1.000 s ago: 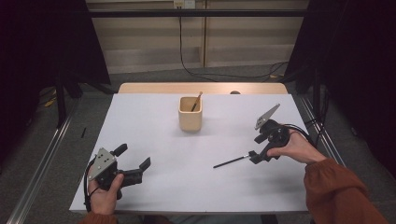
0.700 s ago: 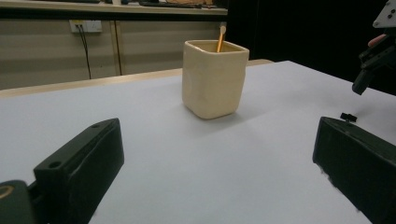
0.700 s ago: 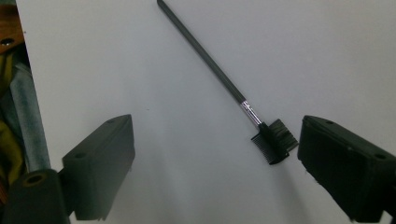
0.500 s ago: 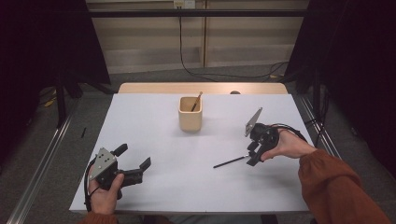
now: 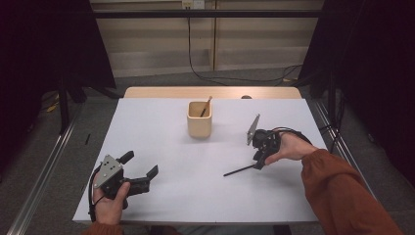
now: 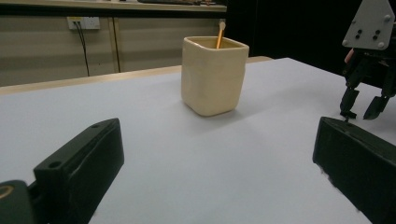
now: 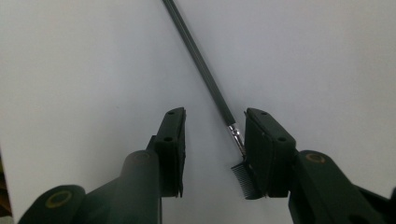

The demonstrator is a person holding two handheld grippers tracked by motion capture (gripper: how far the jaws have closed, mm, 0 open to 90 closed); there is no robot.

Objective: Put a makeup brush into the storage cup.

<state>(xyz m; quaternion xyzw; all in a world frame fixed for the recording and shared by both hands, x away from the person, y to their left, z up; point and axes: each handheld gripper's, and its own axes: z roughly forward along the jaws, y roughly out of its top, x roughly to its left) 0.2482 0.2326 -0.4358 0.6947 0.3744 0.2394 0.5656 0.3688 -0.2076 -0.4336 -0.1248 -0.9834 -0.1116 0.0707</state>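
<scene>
A pale grey-white rectangular surface [image 5: 161, 196] fills the middle of the room, with a strip of light wood showing along its far edge. Around it lie grey floor, a metal rail along the left side, beige wall panels with a socket and a hanging black cable behind, and dark curtains to either side.

Near the far edge, at its middle, stands a cream square ceramic cup [image 5: 199, 125] with a thin wooden stick [image 5: 206, 105] leaning in it.

The right tool [image 5: 258, 164] is tipped down onto the surface toward the right edge, its jaws spread with a slim black brush with a small comb-like head [image 7: 212, 93] lying flat between them. The brush's head lies just beside the inner face of one jaw; the handle runs away toward the near edge.

The left tool [image 5: 147, 177] rests by the near left corner, held in the person's hand, jaws spread wide and holding nothing, pointing toward the cup.
</scene>
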